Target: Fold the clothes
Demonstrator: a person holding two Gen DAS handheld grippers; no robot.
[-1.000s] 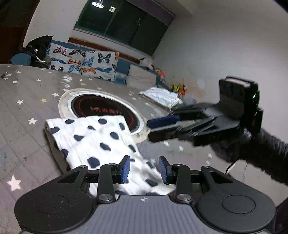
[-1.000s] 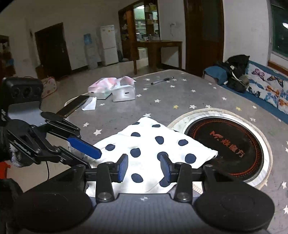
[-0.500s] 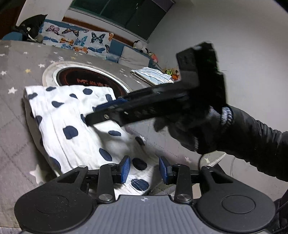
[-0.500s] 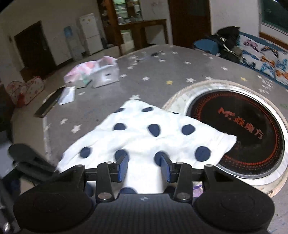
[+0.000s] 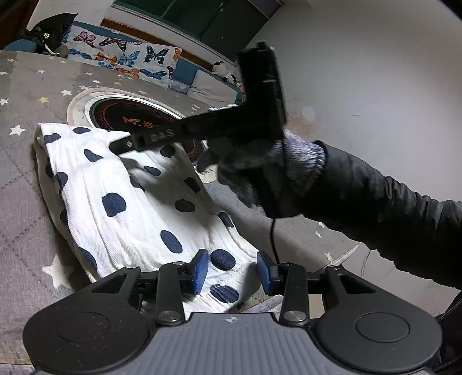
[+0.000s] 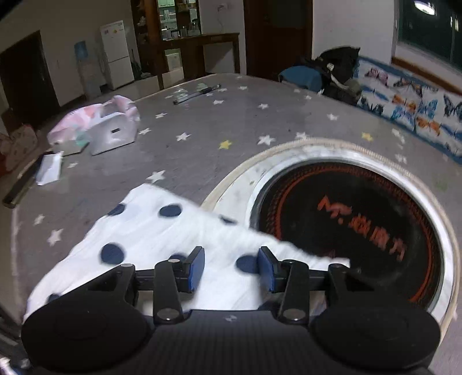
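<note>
Round cooktop [image 6: 355,228], pen [image 6: 196,94], white box [image 6: 114,134], butterfly cushions [image 5: 121,56].

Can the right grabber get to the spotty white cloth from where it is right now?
Probably yes. The right gripper hangs right over the spotty cloth, its jaws opening with cloth showing between the blue pads, not pinched. Nothing sits between them. The left gripper is over the cloth's other end, out of the way.

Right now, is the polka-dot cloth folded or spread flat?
Folded: the polka-dot cloth lies doubled on the table, a second layer showing along its left edge.

White fridge [image 6: 117,53], dark window [image 5: 202,17], butterfly-print bench [image 5: 121,57], white wall [image 5: 375,72].
</note>
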